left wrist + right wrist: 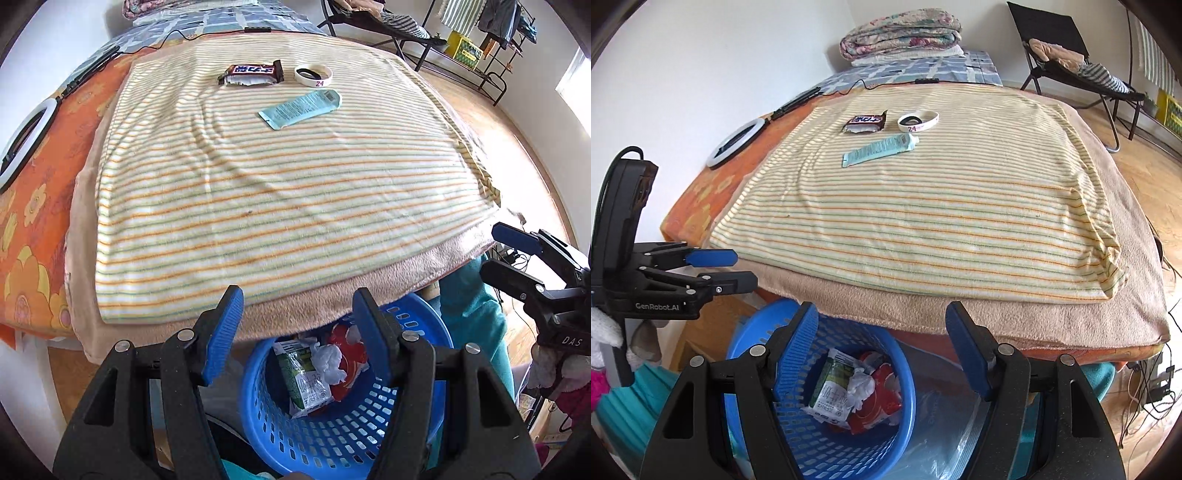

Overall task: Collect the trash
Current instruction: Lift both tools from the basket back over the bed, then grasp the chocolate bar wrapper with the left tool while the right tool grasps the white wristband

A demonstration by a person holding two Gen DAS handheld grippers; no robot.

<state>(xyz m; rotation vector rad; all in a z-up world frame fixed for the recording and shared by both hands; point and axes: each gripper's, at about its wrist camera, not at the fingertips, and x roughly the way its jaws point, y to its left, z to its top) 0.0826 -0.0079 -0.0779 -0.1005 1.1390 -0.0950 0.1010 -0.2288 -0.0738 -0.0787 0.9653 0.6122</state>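
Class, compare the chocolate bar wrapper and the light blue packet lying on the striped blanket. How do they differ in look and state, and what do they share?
The chocolate bar wrapper is dark brown with white lettering; the light blue packet is pale with small dark print and a barcode. The wrapper is torn open and crumpled; the packet lies flat. The wrapper sits farther from the blue basket than the packet does. Both rest on the striped blanket, not yet collected.

Your left gripper: black frame, ribbed blue pads, silver screws, "GenRobot.AI" print, black cable. Your right gripper: same build, "DAS" lettering. Fuzzy white cuff just below the print.
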